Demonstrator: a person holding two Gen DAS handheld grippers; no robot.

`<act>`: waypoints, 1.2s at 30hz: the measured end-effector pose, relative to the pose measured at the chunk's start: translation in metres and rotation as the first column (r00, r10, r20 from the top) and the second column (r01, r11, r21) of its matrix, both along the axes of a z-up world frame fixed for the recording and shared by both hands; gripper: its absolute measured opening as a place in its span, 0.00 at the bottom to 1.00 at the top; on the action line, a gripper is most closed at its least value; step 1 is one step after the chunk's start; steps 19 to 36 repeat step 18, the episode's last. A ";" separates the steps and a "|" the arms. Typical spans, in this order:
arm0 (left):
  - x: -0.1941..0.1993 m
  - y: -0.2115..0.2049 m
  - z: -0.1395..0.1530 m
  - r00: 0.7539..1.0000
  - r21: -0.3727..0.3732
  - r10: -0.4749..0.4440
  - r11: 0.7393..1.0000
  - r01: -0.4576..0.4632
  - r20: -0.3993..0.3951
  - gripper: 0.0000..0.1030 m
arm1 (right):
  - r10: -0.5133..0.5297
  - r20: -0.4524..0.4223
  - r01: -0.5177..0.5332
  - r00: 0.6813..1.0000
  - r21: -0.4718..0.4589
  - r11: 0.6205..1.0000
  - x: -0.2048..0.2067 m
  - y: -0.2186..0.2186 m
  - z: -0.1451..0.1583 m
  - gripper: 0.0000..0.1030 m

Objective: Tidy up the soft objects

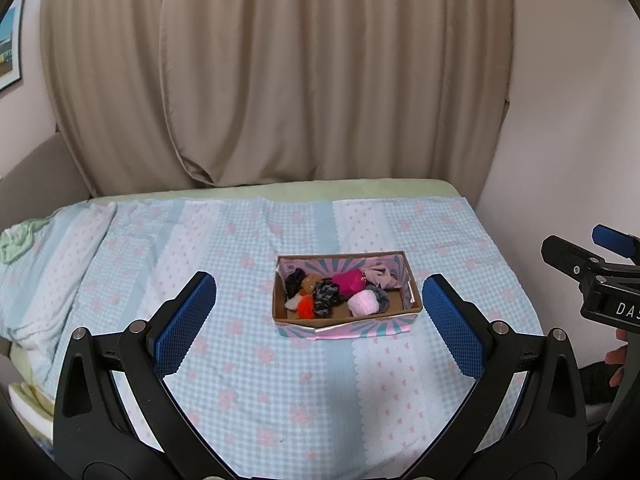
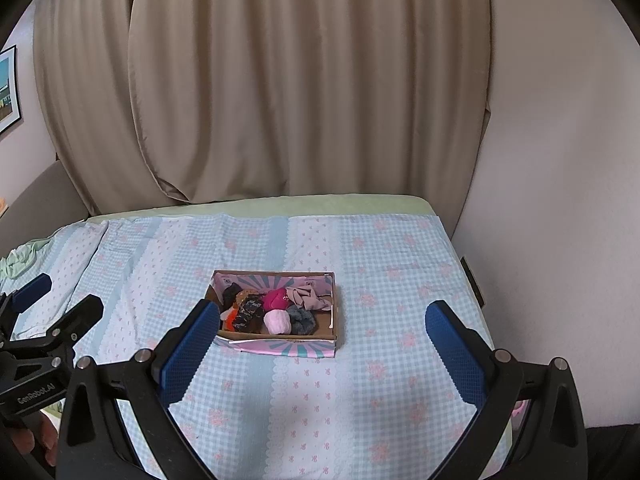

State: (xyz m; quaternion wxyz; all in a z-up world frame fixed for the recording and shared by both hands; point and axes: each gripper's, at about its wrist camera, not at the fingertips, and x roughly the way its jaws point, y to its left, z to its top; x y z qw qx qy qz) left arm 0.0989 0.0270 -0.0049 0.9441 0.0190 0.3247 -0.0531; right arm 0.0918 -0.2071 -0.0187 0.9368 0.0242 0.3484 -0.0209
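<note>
Both your tools, left tool (image 1: 319, 312) and right tool (image 2: 322, 340), hang apart and empty; reach next into the box (image 1: 348, 326) on the bed (image 1: 200, 240).

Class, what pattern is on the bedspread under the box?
Light-blue gingham bedspread with pink flowers; clearest in the right wrist view.

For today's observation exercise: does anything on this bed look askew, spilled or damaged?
Nothing has spilled: the soft items all sit inside the cardboard box. Only the box's front edge looks slightly torn, and the blanket is rumpled at the left.
</note>
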 end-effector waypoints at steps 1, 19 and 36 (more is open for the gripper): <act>0.001 0.000 0.000 1.000 0.000 0.002 1.000 -0.002 0.000 1.00 | 0.001 0.000 -0.001 1.000 0.000 1.000 0.000 0.000 0.000 0.99; 0.018 0.005 -0.009 1.000 0.024 0.017 1.000 -0.017 -0.006 1.00 | 0.018 -0.032 -0.018 0.999 0.015 1.000 0.020 0.006 -0.007 0.99; 0.018 0.005 -0.009 1.000 0.024 0.017 1.000 -0.017 -0.006 1.00 | 0.018 -0.032 -0.018 0.999 0.015 1.000 0.020 0.006 -0.007 0.99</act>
